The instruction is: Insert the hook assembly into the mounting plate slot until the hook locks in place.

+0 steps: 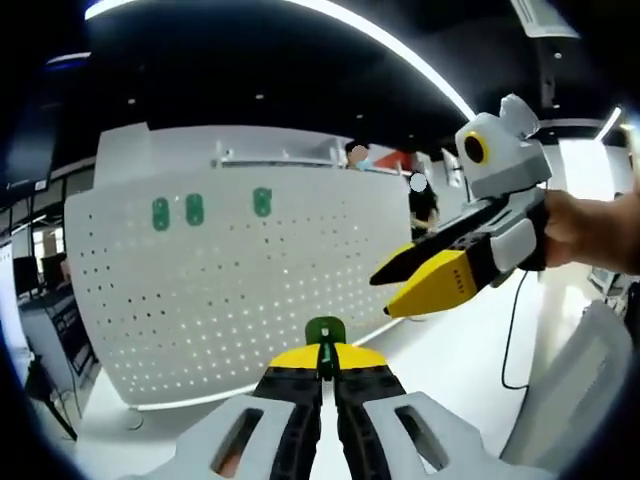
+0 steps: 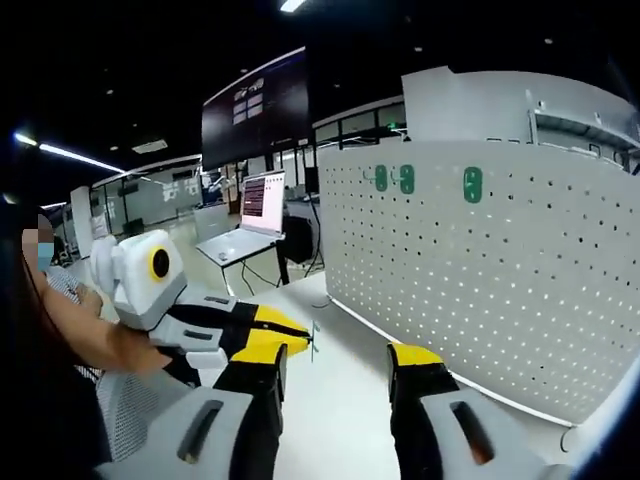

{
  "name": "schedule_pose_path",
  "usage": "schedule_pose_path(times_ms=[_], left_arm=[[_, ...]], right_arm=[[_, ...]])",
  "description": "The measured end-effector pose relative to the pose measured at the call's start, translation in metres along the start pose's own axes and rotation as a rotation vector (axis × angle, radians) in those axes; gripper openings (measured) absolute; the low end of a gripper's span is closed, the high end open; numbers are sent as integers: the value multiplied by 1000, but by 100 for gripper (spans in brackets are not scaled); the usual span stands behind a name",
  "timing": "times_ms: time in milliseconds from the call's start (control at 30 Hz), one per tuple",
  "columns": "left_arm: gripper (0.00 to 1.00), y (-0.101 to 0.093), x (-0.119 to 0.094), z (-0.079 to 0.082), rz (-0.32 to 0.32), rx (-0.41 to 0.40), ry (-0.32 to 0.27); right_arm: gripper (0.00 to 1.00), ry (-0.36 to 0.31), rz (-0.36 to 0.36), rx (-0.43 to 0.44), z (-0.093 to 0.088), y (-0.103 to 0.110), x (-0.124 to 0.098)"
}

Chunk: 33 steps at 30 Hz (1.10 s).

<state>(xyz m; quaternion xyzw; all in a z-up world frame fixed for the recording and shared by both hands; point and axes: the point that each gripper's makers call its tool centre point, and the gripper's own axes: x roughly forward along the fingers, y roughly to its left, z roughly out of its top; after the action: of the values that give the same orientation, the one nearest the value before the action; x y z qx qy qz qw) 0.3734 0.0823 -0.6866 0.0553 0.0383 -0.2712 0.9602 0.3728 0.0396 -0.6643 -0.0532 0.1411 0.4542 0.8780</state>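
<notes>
Three green hooks [image 1: 194, 210] dot the pegboard [image 1: 240, 290]; left tool [image 1: 325, 372] grips a green hook [image 1: 324, 333], right tool [image 2: 335, 362] gapes open.

I see a white perforated mounting plate [image 1: 240, 290] standing upright on a white counter [image 1: 470, 350]. Three green hooks [image 1: 193, 209] sit on the plate's upper part (two close together, the third apart). In the right gripper view, the same plate [image 2: 500, 290] rises from the counter [image 2: 340, 400] with the hooks [image 2: 406, 179] near its top edge.
</notes>
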Motion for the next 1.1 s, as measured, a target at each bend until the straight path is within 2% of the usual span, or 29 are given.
schedule_pose_path(times_ms=[467, 733, 1100], left_arm=[[3, 21, 5, 22, 49, -6, -19], [3, 35, 12, 36, 88, 15, -21], [3, 55, 31, 64, 132, 22, -61]], right_arm=[[53, -46, -5, -5, 3, -7, -15], [54, -71, -2, -4, 9, -8, -23], [54, -104, -14, 9, 17, -14, -34]])
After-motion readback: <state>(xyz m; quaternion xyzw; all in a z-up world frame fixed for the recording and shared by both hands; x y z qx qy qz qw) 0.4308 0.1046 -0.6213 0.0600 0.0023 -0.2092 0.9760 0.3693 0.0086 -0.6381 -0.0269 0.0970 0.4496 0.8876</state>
